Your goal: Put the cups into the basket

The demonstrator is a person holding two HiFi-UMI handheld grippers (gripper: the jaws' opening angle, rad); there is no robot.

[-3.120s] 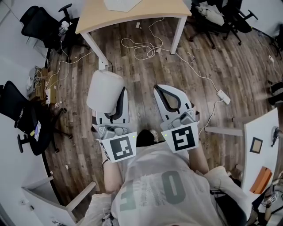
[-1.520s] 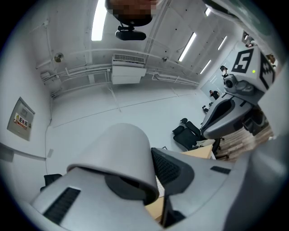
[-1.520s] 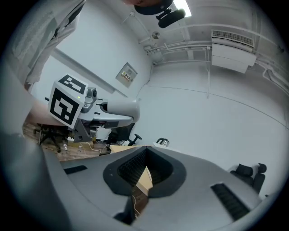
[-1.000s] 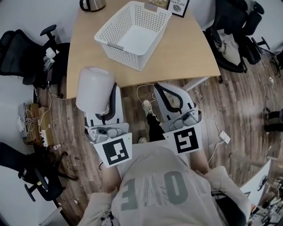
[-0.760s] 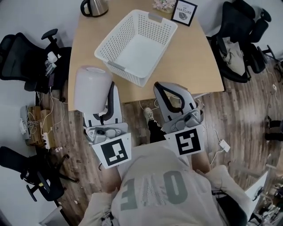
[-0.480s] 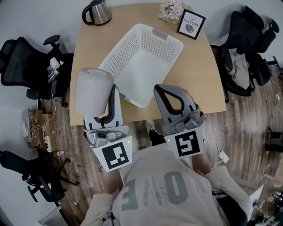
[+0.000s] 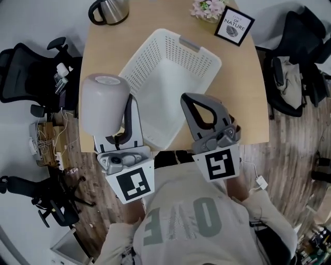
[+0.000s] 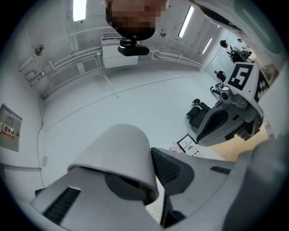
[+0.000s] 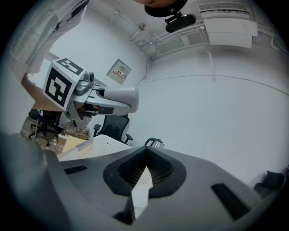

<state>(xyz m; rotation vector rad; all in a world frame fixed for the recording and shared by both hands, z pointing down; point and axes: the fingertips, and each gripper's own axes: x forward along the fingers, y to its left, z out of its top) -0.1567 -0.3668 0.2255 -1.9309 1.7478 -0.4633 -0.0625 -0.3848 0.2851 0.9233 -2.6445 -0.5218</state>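
Note:
A plain white cup is held mouth towards the handle, its closed bottom up, over the table's near left edge. My left gripper is shut on its wall, one jaw inside and one outside. In the left gripper view the cup fills the foreground, pinched at my left gripper. The white perforated basket stands empty on the table, just right of the cup. My right gripper hovers shut and empty over the basket's near right corner. In the right gripper view the right gripper shows its tips meeting, with the basket behind.
The wooden table carries a metal kettle, a flower pot and a framed sign along its far edge. Black office chairs stand left and right of the table. Cables lie on the wood floor at the left.
The view has swung from bare floor to the table. Both grippers have come forward to the basket's near end; the left one still holds the cup.

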